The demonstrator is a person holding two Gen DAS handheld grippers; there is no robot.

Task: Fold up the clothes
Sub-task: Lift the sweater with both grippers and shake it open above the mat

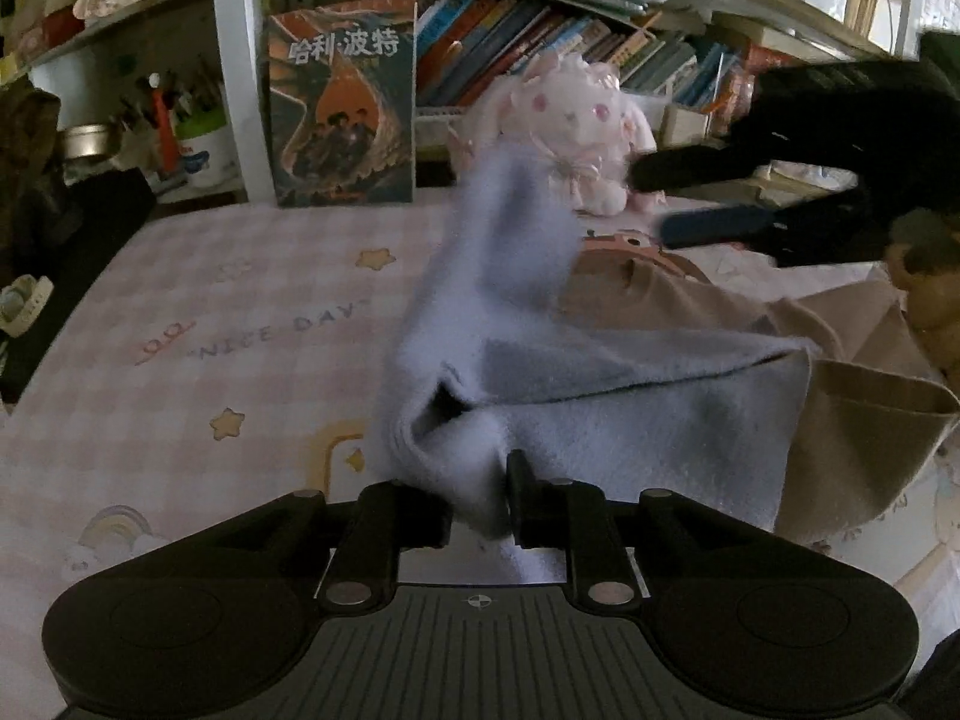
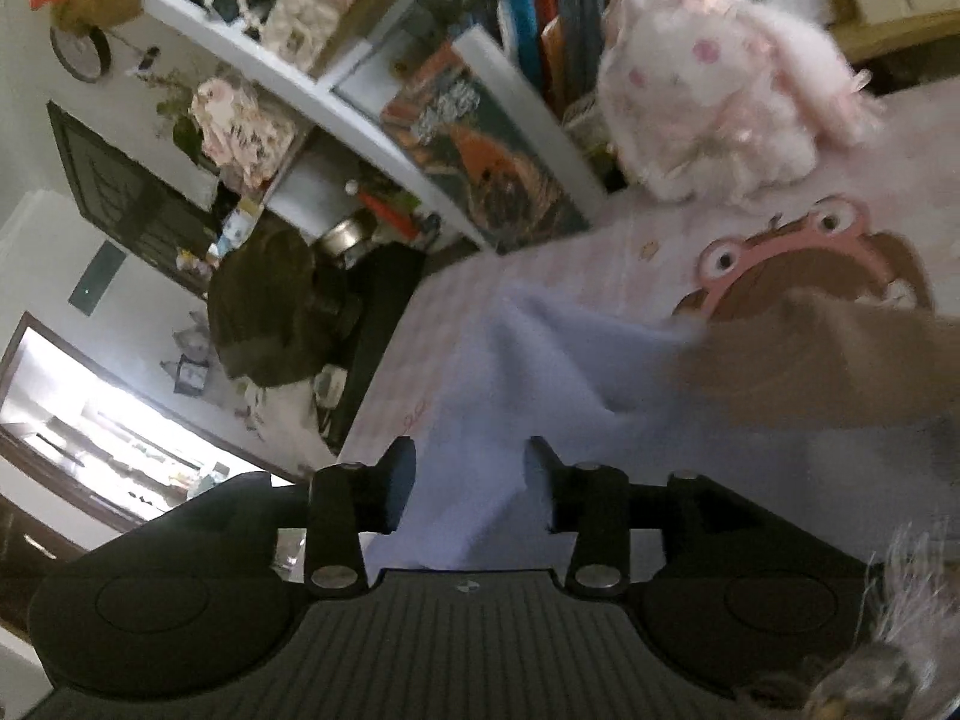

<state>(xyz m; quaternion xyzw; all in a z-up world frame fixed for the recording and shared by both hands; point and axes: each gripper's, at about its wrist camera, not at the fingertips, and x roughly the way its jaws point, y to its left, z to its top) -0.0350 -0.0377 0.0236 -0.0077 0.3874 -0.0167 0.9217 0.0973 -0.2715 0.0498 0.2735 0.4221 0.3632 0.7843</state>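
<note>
A light blue fleece cloth (image 1: 570,408) lies bunched on the pink checked table cover (image 1: 210,312); one part of it rises toward the back. My left gripper (image 1: 480,510) is shut on its near edge, with fabric pinched between the fingers. My right gripper (image 1: 651,204) hovers at the upper right with its jaws apart, just right of the raised part and holding nothing. In the right wrist view the right gripper (image 2: 471,474) stands open over the blue cloth (image 2: 540,372). A beige garment (image 1: 870,420) lies partly under the cloth, and the beige garment (image 2: 810,372) shows blurred there.
A pink-white plush bunny (image 1: 576,114) sits at the back of the table beside an upright book (image 1: 342,102). Behind them is a bookshelf (image 1: 540,42) full of books. A brown plush toy (image 1: 930,300) is at the right edge. Dark clutter stands at the left.
</note>
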